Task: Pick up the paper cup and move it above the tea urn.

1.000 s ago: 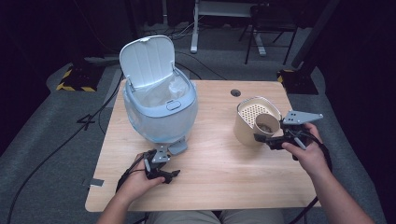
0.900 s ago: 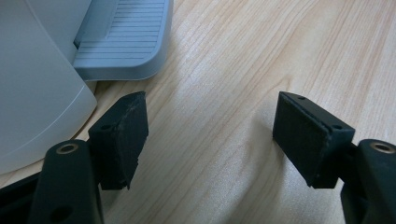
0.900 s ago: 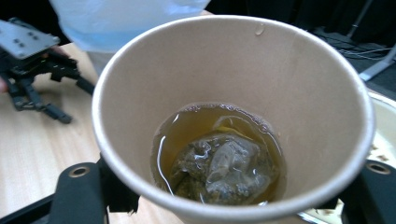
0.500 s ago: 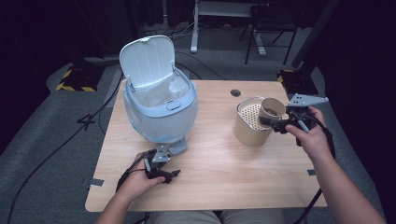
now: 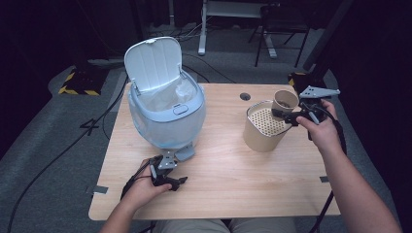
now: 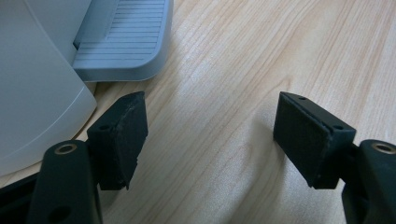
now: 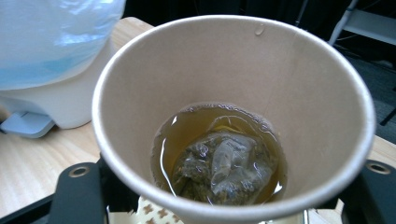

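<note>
table (image 5: 218,160): light wood; everything below is placed relative to the bin
bin (image 5: 167,119): pale blue-white pedal bin, on the table's left half, clear liner inside
lid (image 5: 153,63): flipped up, standing open at the bin's far side
pedal (image 5: 183,153): grey, ribbed, sticks out at the bin's near foot; in the left gripper view (image 6: 121,51) it sits just past the left jaw
left gripper (image 5: 167,175): held in the left hand (image 5: 143,189), low on the table just in front of the bin, beside the pedal
left jaws: spread wide, bare wood between the pads, nothing held; the left pad (image 6: 122,135) is close to the bin wall and pedal, contact unclear
right gripper (image 5: 286,115): held in the right hand (image 5: 323,131), well to the right of the bin, raised off the table
right jaws: closed around the cup, one on each side of its wall, cup held upright
cup (image 5: 285,103): brown paper, well right of the bin, lifted above the far-right rim of the strainer pot
cup contents: shallow amber liquid with a soaked tea bag (image 7: 224,165) at the bottom; a droplet sits on the inner wall near the rim
strainer pot (image 5: 265,128): tan tub with a perforated insert on top, stands on the table right of the bin, under and just beside the cup
cables: black, trailing from each gripper toward the near table edge
</note>
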`<state>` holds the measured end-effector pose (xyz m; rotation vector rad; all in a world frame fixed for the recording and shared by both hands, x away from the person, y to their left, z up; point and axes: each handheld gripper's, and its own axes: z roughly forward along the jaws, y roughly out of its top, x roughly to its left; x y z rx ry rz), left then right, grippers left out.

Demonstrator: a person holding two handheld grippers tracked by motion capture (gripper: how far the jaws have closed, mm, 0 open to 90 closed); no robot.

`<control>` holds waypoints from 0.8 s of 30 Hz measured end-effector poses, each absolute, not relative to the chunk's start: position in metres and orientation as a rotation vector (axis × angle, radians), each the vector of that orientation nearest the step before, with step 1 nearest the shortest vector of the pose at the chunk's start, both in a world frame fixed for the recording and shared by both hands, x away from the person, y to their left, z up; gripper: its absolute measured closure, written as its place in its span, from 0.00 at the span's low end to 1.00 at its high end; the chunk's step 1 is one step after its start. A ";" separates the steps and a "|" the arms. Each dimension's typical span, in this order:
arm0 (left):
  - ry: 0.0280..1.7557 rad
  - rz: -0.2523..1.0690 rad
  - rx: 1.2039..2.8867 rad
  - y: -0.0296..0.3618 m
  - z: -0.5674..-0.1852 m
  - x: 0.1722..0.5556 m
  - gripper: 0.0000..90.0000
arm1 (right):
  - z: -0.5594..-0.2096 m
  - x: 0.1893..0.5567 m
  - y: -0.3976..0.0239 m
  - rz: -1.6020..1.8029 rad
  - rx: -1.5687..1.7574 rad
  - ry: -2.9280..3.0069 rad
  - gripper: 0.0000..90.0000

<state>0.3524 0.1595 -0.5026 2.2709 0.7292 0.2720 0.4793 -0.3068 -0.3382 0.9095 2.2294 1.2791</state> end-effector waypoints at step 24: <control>0.728 0.271 2.271 0.159 -0.503 0.353 0.29 | -0.343 0.497 -0.295 0.840 0.613 2.195 0.33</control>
